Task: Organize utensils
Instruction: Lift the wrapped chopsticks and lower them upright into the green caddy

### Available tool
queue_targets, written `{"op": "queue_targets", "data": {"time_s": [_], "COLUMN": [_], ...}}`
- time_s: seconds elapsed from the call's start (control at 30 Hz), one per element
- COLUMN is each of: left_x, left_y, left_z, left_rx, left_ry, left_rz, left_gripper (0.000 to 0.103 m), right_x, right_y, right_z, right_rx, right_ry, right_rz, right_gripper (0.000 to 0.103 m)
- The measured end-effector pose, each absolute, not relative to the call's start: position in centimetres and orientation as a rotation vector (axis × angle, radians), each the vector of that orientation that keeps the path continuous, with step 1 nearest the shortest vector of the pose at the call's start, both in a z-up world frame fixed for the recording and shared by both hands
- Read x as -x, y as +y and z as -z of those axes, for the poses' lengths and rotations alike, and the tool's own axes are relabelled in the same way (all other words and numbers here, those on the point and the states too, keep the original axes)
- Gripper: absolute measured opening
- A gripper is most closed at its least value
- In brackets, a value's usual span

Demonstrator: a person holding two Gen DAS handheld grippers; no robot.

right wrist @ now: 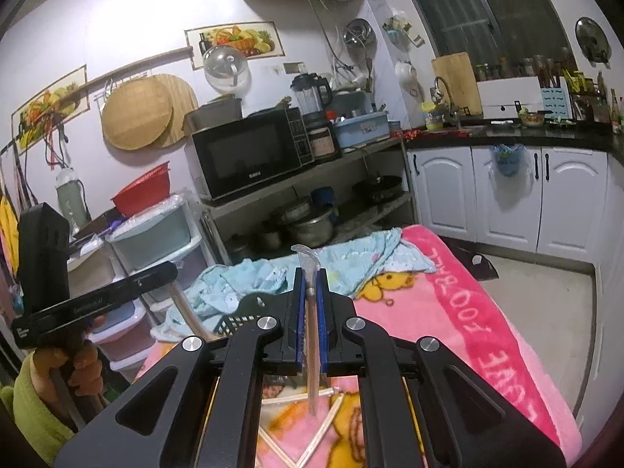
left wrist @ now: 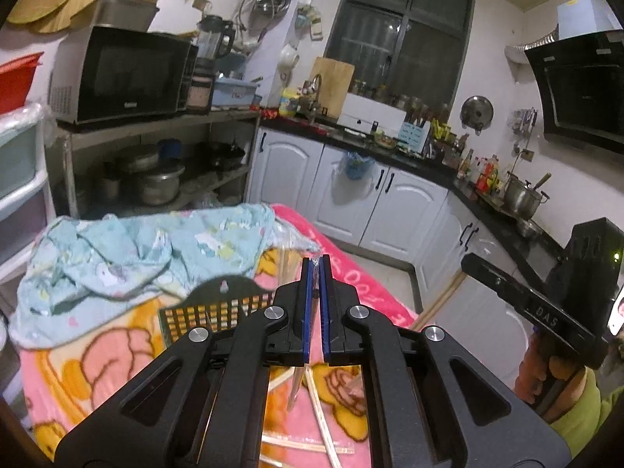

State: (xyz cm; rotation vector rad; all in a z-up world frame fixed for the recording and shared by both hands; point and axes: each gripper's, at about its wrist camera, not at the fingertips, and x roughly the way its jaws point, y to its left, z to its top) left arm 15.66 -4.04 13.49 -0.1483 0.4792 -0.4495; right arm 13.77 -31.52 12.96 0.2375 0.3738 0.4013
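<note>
My left gripper (left wrist: 316, 263) is shut on a thin utensil (left wrist: 295, 388) whose handle hangs below the jaws, over the pink blanket (left wrist: 117, 366). My right gripper (right wrist: 311, 273) is shut on a clear plastic spoon (right wrist: 306, 259), bowl end sticking up past the fingertips, handle hanging down. Several loose wooden chopsticks (left wrist: 323, 417) lie on the blanket under both grippers; they also show in the right wrist view (right wrist: 323, 421). A black perforated utensil basket (left wrist: 218, 308) lies on the blanket just ahead of the left gripper, partly hidden; its edge shows in the right wrist view (right wrist: 238, 318).
A crumpled light-blue cloth (left wrist: 128, 249) lies behind the basket. A metal shelf with a microwave (left wrist: 121, 74) and pots stands beyond. White cabinets (left wrist: 351, 191) and a dark counter run right. The other hand-held gripper (left wrist: 546, 304) is at the right edge.
</note>
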Motion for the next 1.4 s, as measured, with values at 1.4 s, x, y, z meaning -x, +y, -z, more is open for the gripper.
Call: {"op": "queue_targets", "data": {"time_s": [1.4], "left_x": [-22.0], "left_y": [3.7], "left_z": [-14.6], "left_rx": [0.207], "left_ry": [0.383], "left_rz": [0.231], "left_gripper": [0.002], "right_x": [-21.8], "right_y": [-21.2], "right_z": [-16.7], "right_rx": [-0.046], "right_ry": [0.222], "right_rz": [-0.469], "right_gripper": [0.006]}}
